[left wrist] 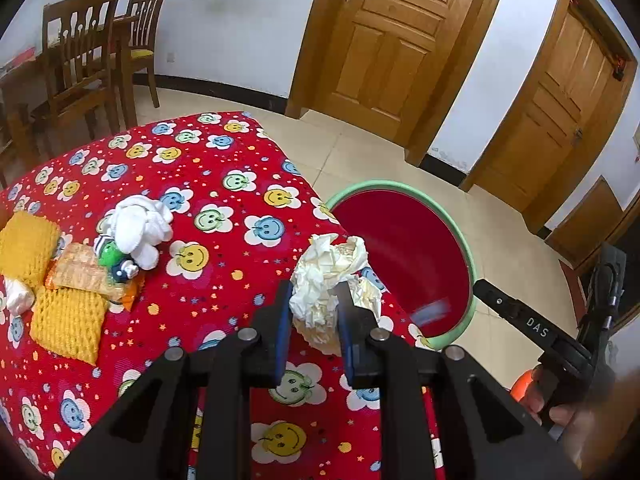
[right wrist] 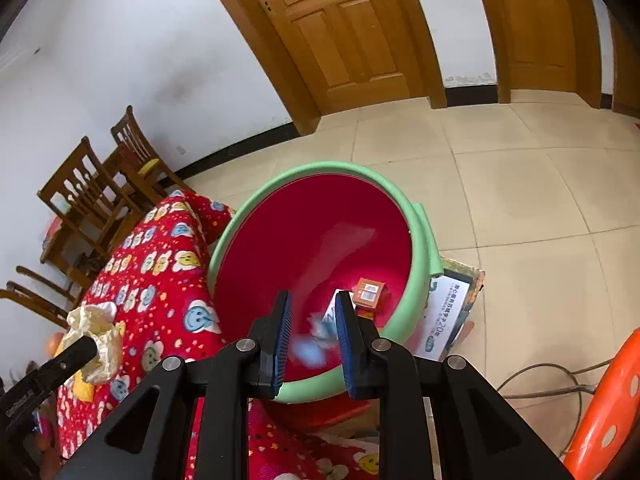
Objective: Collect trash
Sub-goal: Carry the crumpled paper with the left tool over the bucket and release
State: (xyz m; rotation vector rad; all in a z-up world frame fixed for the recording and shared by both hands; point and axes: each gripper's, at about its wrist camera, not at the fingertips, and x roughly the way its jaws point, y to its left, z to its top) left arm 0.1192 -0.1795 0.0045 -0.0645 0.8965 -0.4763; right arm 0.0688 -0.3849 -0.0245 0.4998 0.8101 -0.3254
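My left gripper (left wrist: 313, 300) is shut on a crumpled cream paper wad (left wrist: 328, 280), held above the table's right edge near the red bin with a green rim (left wrist: 466, 248). The wad also shows in the right wrist view (right wrist: 96, 336). My right gripper (right wrist: 313, 316) is open over the bin (right wrist: 418, 240); a blurred light-blue wrapper (right wrist: 312, 344) is falling between its fingers. An orange box (right wrist: 370, 292) and a white card lie in the bin. More trash lies on the table: a white cloth wad (left wrist: 140, 226), yellow foam nets (left wrist: 64, 320), a snack packet (left wrist: 84, 272).
The table wears a red smiley-flower cloth (left wrist: 224, 208). Wooden chairs (left wrist: 80, 56) stand behind it. Doors (left wrist: 392, 40) lie beyond the tiled floor. A printed box (right wrist: 452, 312), cables and an orange stool (right wrist: 608, 412) are right of the bin.
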